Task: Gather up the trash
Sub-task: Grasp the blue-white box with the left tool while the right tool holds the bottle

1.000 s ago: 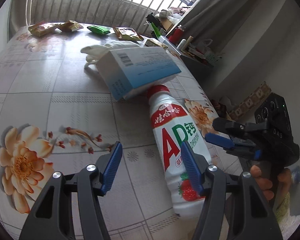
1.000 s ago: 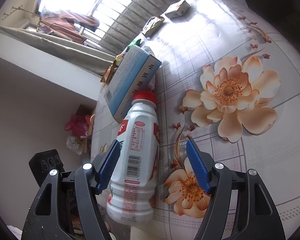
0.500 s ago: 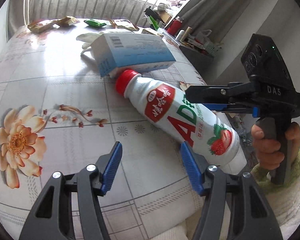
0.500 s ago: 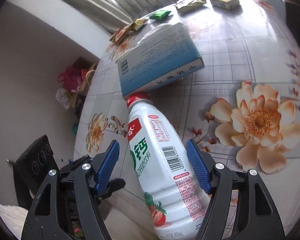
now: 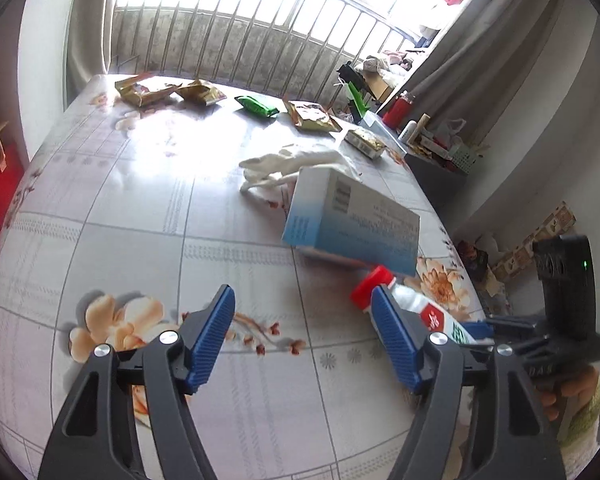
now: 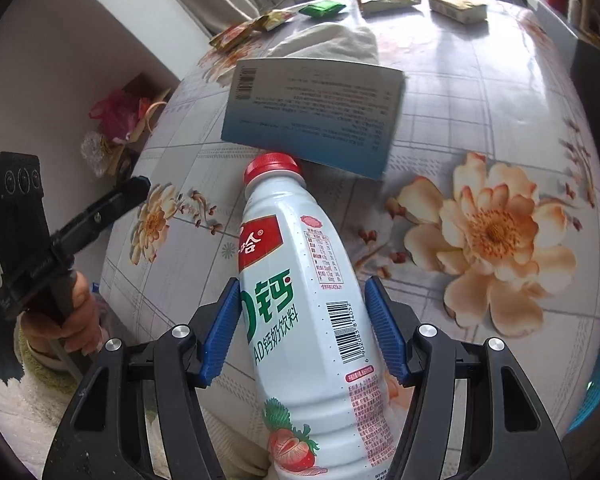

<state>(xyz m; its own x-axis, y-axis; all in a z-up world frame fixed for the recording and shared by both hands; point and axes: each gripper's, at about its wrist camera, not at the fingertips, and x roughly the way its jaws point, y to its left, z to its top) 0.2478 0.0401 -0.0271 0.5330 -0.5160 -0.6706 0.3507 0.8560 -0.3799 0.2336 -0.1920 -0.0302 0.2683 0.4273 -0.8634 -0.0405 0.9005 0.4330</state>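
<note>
The right gripper (image 6: 300, 326) has the white milk-drink bottle (image 6: 300, 300) between its blue fingers (image 6: 222, 332), which have just been closing and now sit against the bottle's sides around the label band; the grip looks made, though how firm it is cannot be told. The bottle's red cap (image 6: 272, 166) points away toward the blue-and-white carton (image 6: 314, 114), nearly touching its near edge, and the bottle's base hangs off the near edge of the tabletop (image 6: 480, 92). The main risk is a slip: the body is smooth, rounded plastic that tapers toward the cap, so a light squeeze could let it slide forward out of the pads or swivel between them when lifted, and a thin, likely empty bottle could also buckle if squeezed hard. A second risk is the cap catching the carton on the way up, pushing it into the crumpled white cloth (image 6: 332, 42) behind. The left gripper (image 5: 302, 338) hangs over the flowered tabletop with its fingers wide apart and nothing between them, having just been opening; its right finger sits near the bottle's cap, so the two tools could knock together if either swings inward. Snack wrappers (image 5: 314, 116) and a green packet (image 5: 256, 106) lie well apart at the far side, not yet gathered.
</note>
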